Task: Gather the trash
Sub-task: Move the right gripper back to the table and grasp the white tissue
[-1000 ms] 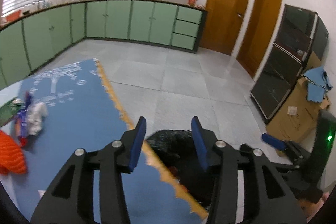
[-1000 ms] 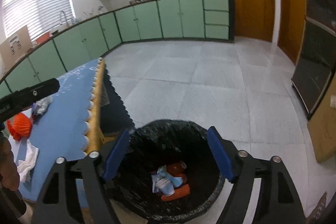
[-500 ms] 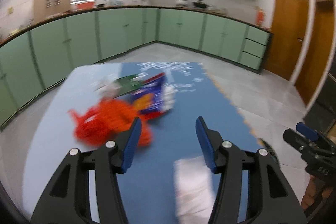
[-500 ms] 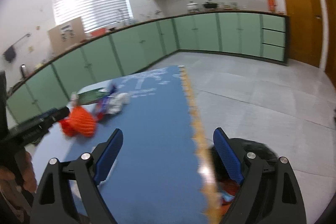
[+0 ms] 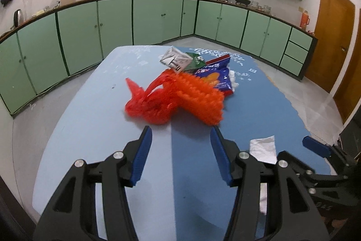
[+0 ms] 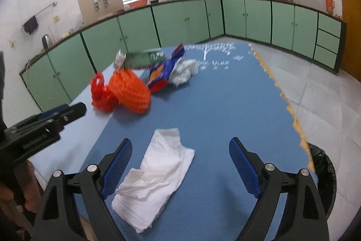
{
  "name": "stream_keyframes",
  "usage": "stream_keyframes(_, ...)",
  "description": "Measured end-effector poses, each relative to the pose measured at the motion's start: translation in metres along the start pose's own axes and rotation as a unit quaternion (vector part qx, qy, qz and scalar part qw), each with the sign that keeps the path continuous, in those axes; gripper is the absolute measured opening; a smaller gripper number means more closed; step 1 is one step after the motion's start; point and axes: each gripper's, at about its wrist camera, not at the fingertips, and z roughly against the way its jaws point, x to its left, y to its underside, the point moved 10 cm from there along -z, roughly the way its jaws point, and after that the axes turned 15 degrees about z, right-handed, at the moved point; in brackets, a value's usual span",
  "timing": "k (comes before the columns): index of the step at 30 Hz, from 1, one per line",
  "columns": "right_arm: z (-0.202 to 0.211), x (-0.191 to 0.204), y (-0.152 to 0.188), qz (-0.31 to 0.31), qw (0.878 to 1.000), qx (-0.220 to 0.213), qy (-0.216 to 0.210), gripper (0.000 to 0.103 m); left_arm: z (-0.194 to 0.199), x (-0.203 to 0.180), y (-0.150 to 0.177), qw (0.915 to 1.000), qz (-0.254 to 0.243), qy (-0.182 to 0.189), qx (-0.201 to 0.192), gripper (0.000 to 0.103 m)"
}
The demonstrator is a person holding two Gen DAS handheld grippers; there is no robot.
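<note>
Both grippers have turned away from the bin and now face the blue table again, so a new pick can begin. The left gripper is wide open and empty; the orange mesh bag lies just beyond its tips at 12 o'clock, with the snack wrapper and the cartons behind it at 1 o'clock. The right gripper is also spread open with nothing in it, and the white tissue lies between its fingers, toward 7 o'clock. The black trash bin stands at 4 o'clock, beside the table edge. I judge the tissue is the next target.
</note>
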Motion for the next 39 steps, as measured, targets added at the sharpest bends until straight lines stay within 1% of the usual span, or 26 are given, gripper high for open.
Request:
stream_keyframes(3,-0.010,0.004,0.004,-0.001,1.000,0.014,-0.001,0.084,0.001,0.004,0.000,1.0000,0.005,-0.002,0.000,0.054)
stream_keyframes(8,-0.022,0.011,0.009,0.004,0.999,0.031,0.003,0.075,0.001,0.010,0.000,0.9999,0.012,-0.002,0.002,0.054)
stream_keyframes(12,-0.022,0.008,0.008,0.000,0.999,0.030,0.015,0.074,-0.001,0.009,0.002,0.9999,0.013,-0.002,0.008,0.054)
stream_keyframes(15,-0.021,0.005,0.006,-0.008,0.999,0.040,0.018,0.072,-0.003,0.009,0.004,0.9998,0.015,-0.002,0.014,0.054)
stream_keyframes(18,-0.020,0.003,0.002,-0.006,0.999,0.042,0.024,0.071,-0.002,0.005,0.000,0.9998,0.014,-0.001,0.011,0.054)
stream_keyframes(21,-0.023,0.005,0.001,-0.001,0.998,0.051,0.025,0.067,0.000,0.001,-0.002,0.9998,0.014,0.002,0.010,0.054)
stream_keyframes(24,-0.029,0.006,0.007,0.002,0.997,0.069,0.028,0.061,0.001,-0.001,-0.002,0.9998,0.013,0.004,0.011,0.054)
stream_keyframes(26,-0.032,0.006,0.010,0.003,0.996,0.080,0.027,0.055,0.001,-0.003,-0.001,0.9998,0.012,0.004,0.012,0.054)
stream_keyframes(27,-0.033,0.006,0.012,0.003,0.996,0.085,0.027,0.048,0.002,-0.003,-0.001,0.9998,0.012,0.005,0.013,0.054)
stream_keyframes(28,-0.035,0.006,0.014,0.003,0.995,0.093,0.025,0.036,0.002,-0.004,-0.001,0.9998,0.012,0.005,0.014,0.054)
stream_keyframes(29,-0.037,0.007,0.016,0.002,0.995,0.100,0.020,0.028,0.002,-0.005,-0.001,0.9998,0.012,0.006,0.014,0.054)
stream_keyframes(30,-0.039,0.007,0.019,0.002,0.994,0.107,0.020,0.022,0.002,-0.006,-0.001,0.9998,0.011,0.006,0.015,0.054)
stream_keyframes(32,-0.038,0.005,0.019,0.006,0.994,0.108,0.026,0.008,0.002,-0.007,0.000,0.9998,0.009,0.006,0.016,0.054)
stream_keyframes(33,-0.038,0.005,0.019,0.004,0.994,0.108,0.022,0.001,0.002,-0.008,0.000,0.9998,0.009,0.006,0.016,0.054)
stream_keyframes(34,-0.036,0.004,0.018,-0.002,0.994,0.106,0.017,0.001,0.002,-0.009,0.000,0.9998,0.008,0.006,0.017,0.054)
stream_keyframes(39,-0.022,-0.004,0.004,-0.013,0.997,0.077,0.022,0.001,0.002,-0.013,0.001,0.9998,0.004,0.008,0.018,0.054)
